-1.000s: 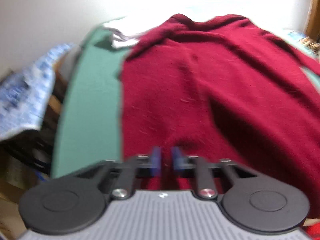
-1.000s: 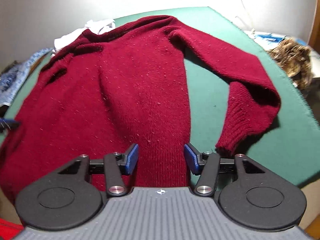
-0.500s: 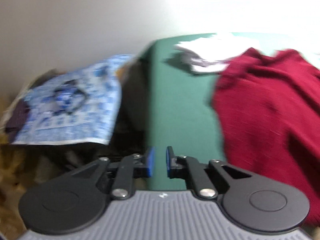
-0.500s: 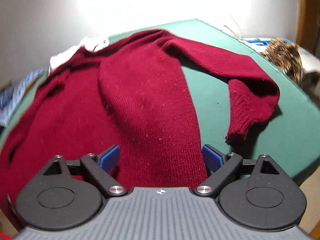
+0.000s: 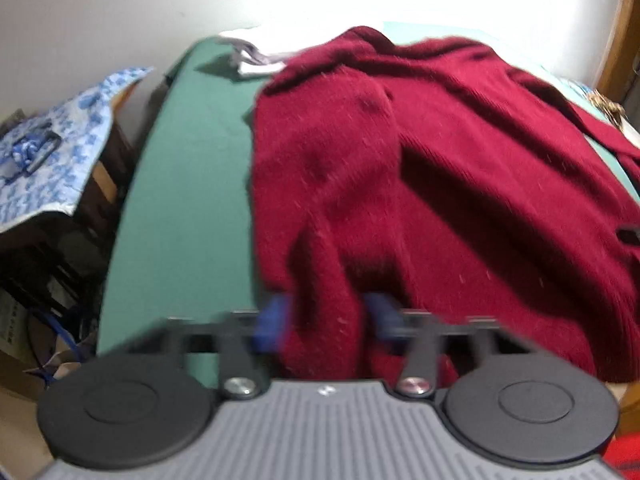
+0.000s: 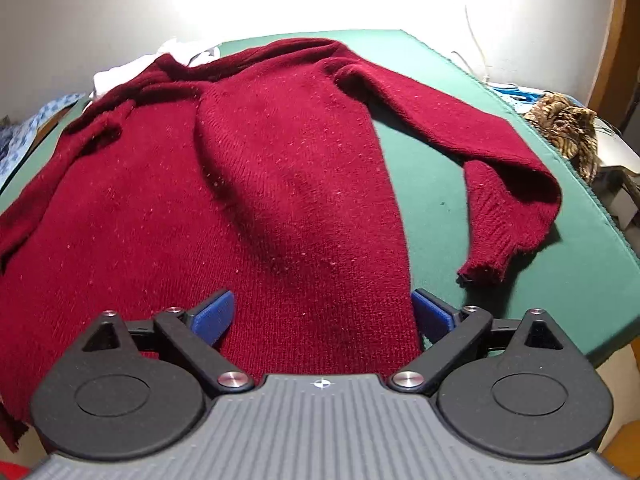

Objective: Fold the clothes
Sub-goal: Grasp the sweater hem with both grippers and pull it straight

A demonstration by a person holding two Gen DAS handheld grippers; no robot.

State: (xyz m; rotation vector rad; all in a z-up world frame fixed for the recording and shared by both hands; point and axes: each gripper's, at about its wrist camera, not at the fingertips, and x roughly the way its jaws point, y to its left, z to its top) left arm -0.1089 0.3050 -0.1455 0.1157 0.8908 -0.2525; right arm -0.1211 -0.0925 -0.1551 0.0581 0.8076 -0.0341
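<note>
A dark red knit sweater (image 6: pixel 280 184) lies spread on the green table (image 6: pixel 432 208), its right sleeve (image 6: pixel 500 184) bent back towards me. In the blurred left wrist view the sweater (image 5: pixel 440 168) bunches into a raised fold at its left side. My left gripper (image 5: pixel 326 320) has that fold between its blue pads, and its jaws are closing on it. My right gripper (image 6: pixel 323 314) hovers over the sweater's hem near its right edge. Its jaws stand wide open, with knit below them and nothing pinched.
White cloth (image 6: pixel 132 70) lies at the table's far left corner. Off the left side hangs a blue patterned fabric (image 5: pixel 56 152) over dark clutter. A brown striped furry item (image 6: pixel 568 128) sits beyond the right edge. Bare green table (image 5: pixel 180 220) shows left of the sweater.
My left gripper swung out over the table's left edge, then came back onto the sweater's left side, taking a fold between its pads. My right gripper's jaws spread wide and stayed in place.
</note>
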